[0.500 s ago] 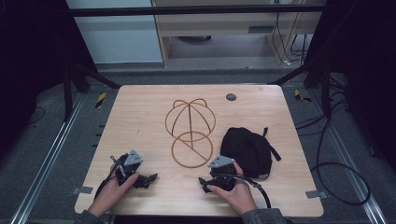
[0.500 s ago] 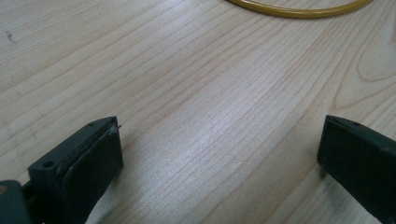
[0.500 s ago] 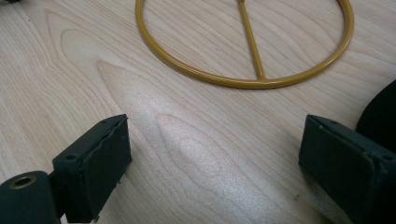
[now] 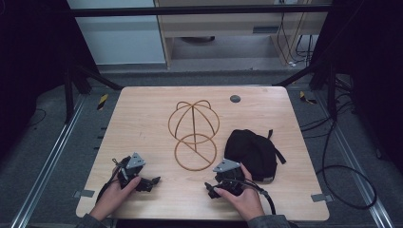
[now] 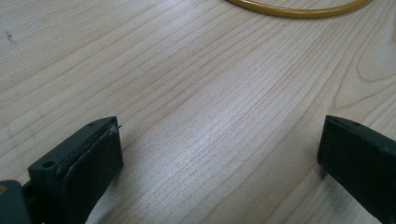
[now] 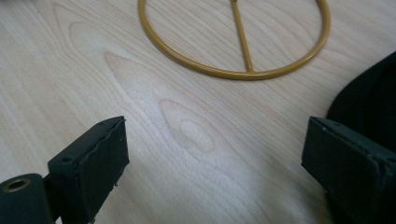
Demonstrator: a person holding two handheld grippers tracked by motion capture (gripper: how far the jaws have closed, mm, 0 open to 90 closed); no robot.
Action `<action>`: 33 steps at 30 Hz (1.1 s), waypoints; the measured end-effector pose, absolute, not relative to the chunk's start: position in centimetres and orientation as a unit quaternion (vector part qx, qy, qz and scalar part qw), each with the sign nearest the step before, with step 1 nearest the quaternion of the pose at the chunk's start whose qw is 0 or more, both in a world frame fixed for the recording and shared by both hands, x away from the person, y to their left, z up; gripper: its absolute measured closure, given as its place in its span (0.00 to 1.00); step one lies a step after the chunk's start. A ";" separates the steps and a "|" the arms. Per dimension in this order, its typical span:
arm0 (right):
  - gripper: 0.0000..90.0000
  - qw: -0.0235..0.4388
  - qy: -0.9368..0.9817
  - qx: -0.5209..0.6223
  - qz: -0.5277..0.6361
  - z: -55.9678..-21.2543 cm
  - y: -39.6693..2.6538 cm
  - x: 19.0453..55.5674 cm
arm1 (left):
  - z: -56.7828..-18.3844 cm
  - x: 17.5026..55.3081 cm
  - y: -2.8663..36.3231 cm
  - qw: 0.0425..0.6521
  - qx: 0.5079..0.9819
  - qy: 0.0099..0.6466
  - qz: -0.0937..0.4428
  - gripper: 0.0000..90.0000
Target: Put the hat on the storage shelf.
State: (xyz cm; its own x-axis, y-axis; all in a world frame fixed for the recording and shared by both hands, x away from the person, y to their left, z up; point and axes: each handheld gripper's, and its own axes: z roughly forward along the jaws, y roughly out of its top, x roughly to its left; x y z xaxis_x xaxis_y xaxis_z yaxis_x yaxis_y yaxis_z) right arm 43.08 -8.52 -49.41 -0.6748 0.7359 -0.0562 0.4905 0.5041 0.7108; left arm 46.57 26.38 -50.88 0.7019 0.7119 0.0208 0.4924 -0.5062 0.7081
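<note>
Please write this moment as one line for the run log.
left claw: open, empty, over bare table | right claw: open, empty, beside black cap | wire stand: untouched, mid-table

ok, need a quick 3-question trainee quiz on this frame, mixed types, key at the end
1. True or false: the black cap hangs on the wire stand.
2. Which gripper is nearer the cap? A) left gripper B) right gripper
3. Fill in: in both gripper views the jaws stand ____, with only bare table between them.

Key:
1. False. The cap lies on the table to the right of the stand, apart from it.
2. B. The cap's edge shows at the right of the right gripper view.
3. Open.
</note>
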 end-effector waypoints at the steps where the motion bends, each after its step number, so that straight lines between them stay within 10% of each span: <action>1: 0.08 0.182 0.848 0.362 0.343 -49.2 -8.6 42.9 | -50.9 46.6 26.4 0.350 0.853 0.353 0.157 0.00; 19: 0.12 0.278 0.780 0.435 0.354 -45.2 -17.2 38.0 | -50.9 46.5 26.4 0.350 0.853 0.354 0.157 0.00; 33: 0.20 0.297 0.789 0.451 0.292 -40.5 -19.2 41.9 | -50.9 46.5 26.3 0.351 0.852 0.355 0.157 0.00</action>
